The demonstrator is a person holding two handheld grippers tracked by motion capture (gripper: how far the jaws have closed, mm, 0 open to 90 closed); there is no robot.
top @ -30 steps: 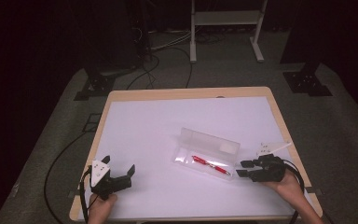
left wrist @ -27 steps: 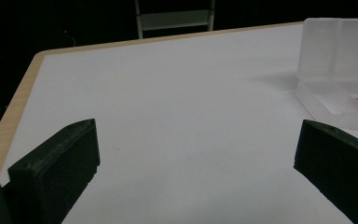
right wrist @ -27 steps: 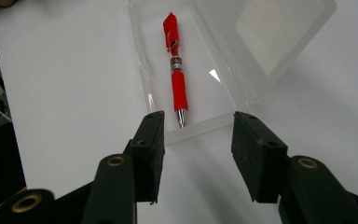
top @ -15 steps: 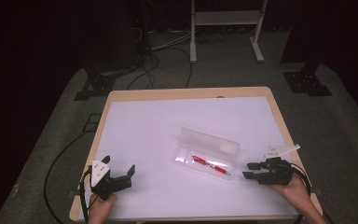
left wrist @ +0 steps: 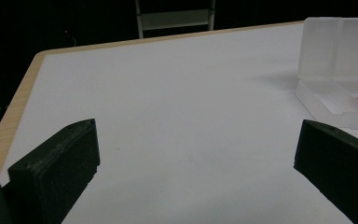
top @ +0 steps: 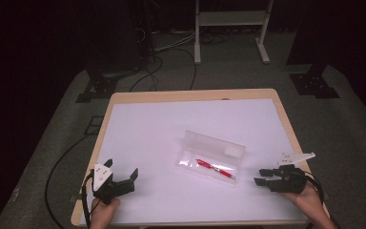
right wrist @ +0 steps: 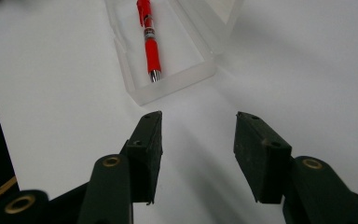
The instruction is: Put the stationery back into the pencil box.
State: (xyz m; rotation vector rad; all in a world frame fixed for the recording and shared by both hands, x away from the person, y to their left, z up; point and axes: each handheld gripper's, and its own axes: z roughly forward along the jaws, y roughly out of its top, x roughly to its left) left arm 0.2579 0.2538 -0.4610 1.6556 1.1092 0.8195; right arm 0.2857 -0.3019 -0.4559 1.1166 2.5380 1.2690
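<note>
Table: lying under a white sheet, bearing everything.
Clear case: sitting open, right of centre, lid standing up.
Left gripper: resting near the front left corner, jaws spread wide, grasping nothing.
Right gripper: hovering just right of the case, jaws parted, empty.
Red pen: lying inside the case's tray.

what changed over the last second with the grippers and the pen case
The right gripper backed off from the clear case toward the person's edge of the table; its jaws are open and empty. The left gripper stayed where it was, open. The case stayed put with its lid up and the red pen lying inside. Nothing was taken hold of or let go.
</note>
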